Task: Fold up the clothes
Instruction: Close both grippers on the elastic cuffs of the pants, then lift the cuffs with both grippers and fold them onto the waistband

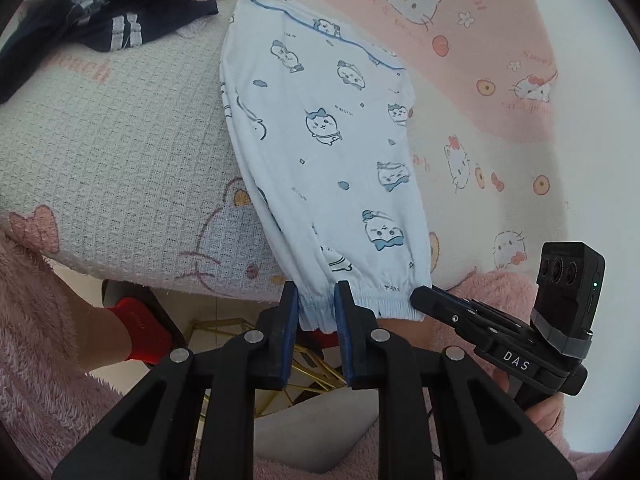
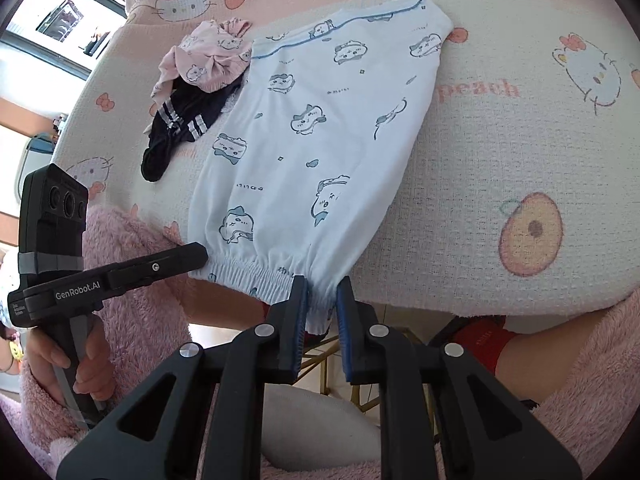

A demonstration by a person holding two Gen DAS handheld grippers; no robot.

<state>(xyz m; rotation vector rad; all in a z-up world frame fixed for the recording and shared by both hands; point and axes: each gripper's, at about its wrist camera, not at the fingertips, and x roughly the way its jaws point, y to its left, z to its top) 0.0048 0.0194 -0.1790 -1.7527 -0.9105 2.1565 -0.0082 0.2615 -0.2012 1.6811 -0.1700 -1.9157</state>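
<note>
A light-blue garment (image 1: 328, 140) with a cartoon print lies flat on the blanket, its elastic hem (image 1: 384, 300) hanging just over the near edge. My left gripper (image 1: 318, 300) is shut on the hem's left end, with cloth bunched between the blue pads. In the right wrist view the same garment (image 2: 320, 140) stretches away from me. There my right gripper (image 2: 322, 300) is shut on the hem's other end. Each gripper shows in the other's view: the right gripper (image 1: 424, 296) and the left gripper (image 2: 200, 254) both pinch the hem from the side.
A pink-and-white cat-print blanket (image 1: 120, 140) covers the surface. A dark navy garment with white stripes (image 2: 180, 128) and a crumpled pink garment (image 2: 208, 60) lie at the far side beside the blue one. Fluffy pink sleeves (image 2: 132, 300) and hands frame the near edge.
</note>
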